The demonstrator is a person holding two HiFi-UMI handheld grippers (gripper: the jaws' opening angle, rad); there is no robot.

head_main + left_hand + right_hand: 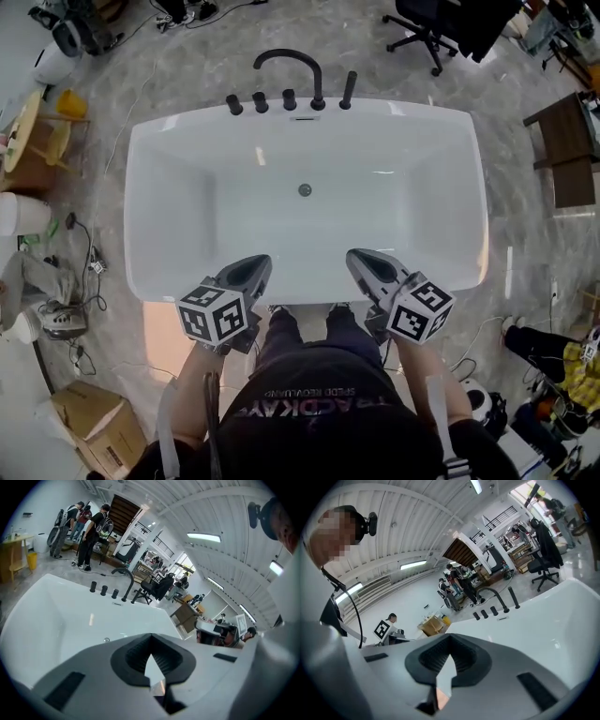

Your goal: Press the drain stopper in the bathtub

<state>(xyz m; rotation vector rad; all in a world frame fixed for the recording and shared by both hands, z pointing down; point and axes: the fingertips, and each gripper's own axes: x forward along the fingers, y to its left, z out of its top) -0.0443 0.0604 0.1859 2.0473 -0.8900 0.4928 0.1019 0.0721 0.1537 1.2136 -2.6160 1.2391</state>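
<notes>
Centrally on the bathtub [159,150] floor the drain stopper [305,189] is seen untouched, while the left gripper [255,268] and right gripper [360,262] are held over the bathtub's near rim, jaws closed together on nothing.

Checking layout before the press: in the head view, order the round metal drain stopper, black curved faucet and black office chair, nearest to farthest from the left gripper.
1. Round metal drain stopper, in the white tub.
2. Black curved faucet, far rim.
3. Black office chair, beyond, upper right.
</notes>
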